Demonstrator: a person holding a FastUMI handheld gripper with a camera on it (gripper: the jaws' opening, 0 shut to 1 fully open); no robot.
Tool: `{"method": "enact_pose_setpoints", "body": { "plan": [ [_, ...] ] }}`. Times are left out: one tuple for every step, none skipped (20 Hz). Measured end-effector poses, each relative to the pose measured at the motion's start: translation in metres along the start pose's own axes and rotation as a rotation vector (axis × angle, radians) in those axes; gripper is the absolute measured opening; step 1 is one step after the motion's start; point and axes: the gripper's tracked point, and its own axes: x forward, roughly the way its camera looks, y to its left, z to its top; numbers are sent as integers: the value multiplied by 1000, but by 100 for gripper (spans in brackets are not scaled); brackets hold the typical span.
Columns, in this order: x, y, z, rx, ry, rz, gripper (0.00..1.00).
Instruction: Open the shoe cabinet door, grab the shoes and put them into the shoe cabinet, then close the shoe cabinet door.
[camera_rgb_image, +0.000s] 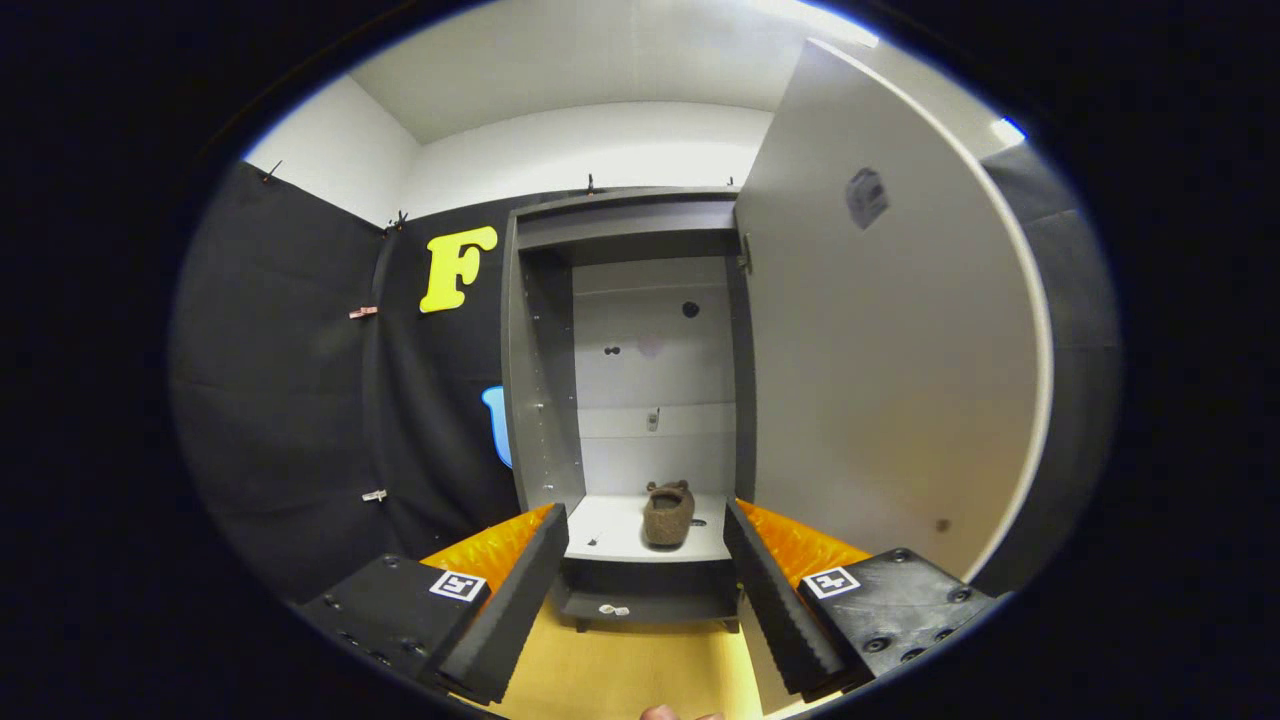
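Observation:
The grey shoe cabinet (545, 340) stands straight ahead with its door (880, 340) swung wide open to the right. A brown fuzzy shoe (668, 512) sits on the cabinet's lower shelf (610, 535), toe pointing out, beyond the fingers. My gripper (645, 590) is open, held back from the cabinet, with nothing between its fingers. The shoe lies in line with the gap between the two fingers but well ahead of them.
Black cloth wall (300, 400) runs to the left of the cabinet. A yellowish wooden floor (620, 670) lies below the fingers. A lower compartment (650, 595) opens under the shelf. A fingertip of a person (665, 713) peeks in beneath the gripper.

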Motion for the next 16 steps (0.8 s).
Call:
{"method": "enact_pose_setpoints", "body": {
  "plan": [
    [-12,-7,2,-1,2,-3,99],
    [-23,-15,2,3,8,-9,99],
    [-35,-22,3,9,10,-10,99],
    [-44,-29,3,9,12,-16,99],
    [-50,-36,3,5,11,-18,99],
    [-58,-46,0,-7,16,-19,99],
    [-67,-55,-2,-21,18,-22,99],
    [-74,-66,-3,-30,16,-29,99],
    [-81,-77,-2,-30,17,-35,99],
    [-87,-86,0,-19,8,-38,99],
    [-91,-97,2,-8,4,-47,99],
    [-93,-110,1,-3,5,-64,99],
    [-95,-127,-2,1,12,-87,99],
    [-95,-143,-3,8,20,-104,99],
    [-93,-156,-5,17,24,-124,99],
    [-92,-172,-7,23,29,-143,99]
  ]
}}
